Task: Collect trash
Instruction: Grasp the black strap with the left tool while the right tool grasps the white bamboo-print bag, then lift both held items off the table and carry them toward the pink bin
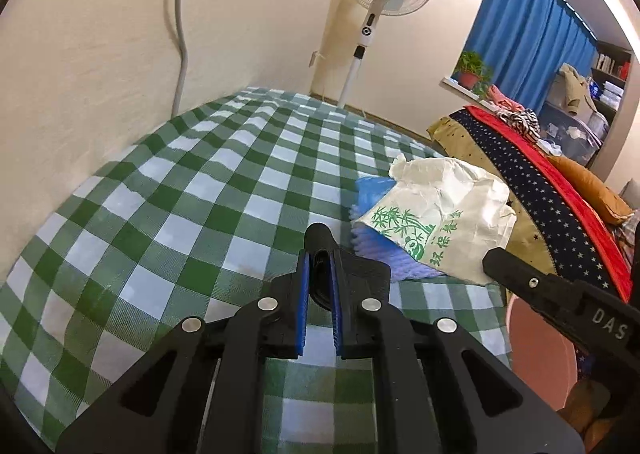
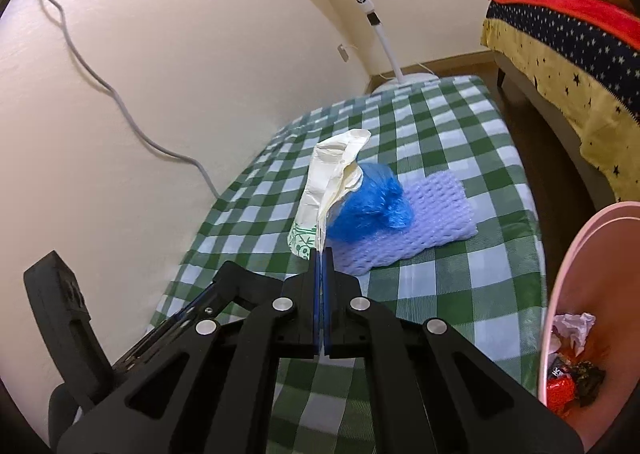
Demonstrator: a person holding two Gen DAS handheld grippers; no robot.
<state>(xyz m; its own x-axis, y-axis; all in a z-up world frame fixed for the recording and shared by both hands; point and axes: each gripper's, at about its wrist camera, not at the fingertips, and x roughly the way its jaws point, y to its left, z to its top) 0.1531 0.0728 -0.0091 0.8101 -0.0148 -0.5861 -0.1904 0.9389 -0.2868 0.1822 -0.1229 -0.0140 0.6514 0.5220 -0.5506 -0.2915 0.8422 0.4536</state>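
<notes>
A: Going left to right, what lay on the green-and-white checked woven tablecloth (image 2: 440, 294)?

B: Three pieces of trash, bunched together. First a crinkled cream paper bag with green bamboo print (image 2: 320, 190), then a crumpled glossy blue plastic bag (image 2: 372, 206), then a flat lavender foam net sleeve with a knobbly mesh texture (image 2: 432, 214). The blue bag sat on the foam sleeve, and the paper bag touched both.

A: And the two grippers?

B: The black left gripper (image 1: 319, 254) hovered above the cloth, blue pads nearly together with a narrow slit between them, nothing gripped. The black right gripper (image 2: 321, 254) was clenched on the paper bag's near edge, the bag standing up from its tips.

A: Farther right?

B: One smooth pink round plastic bin (image 2: 568, 294) beside the table, holding crumpled white paper, a red wrapper and dark wrappers.
</notes>
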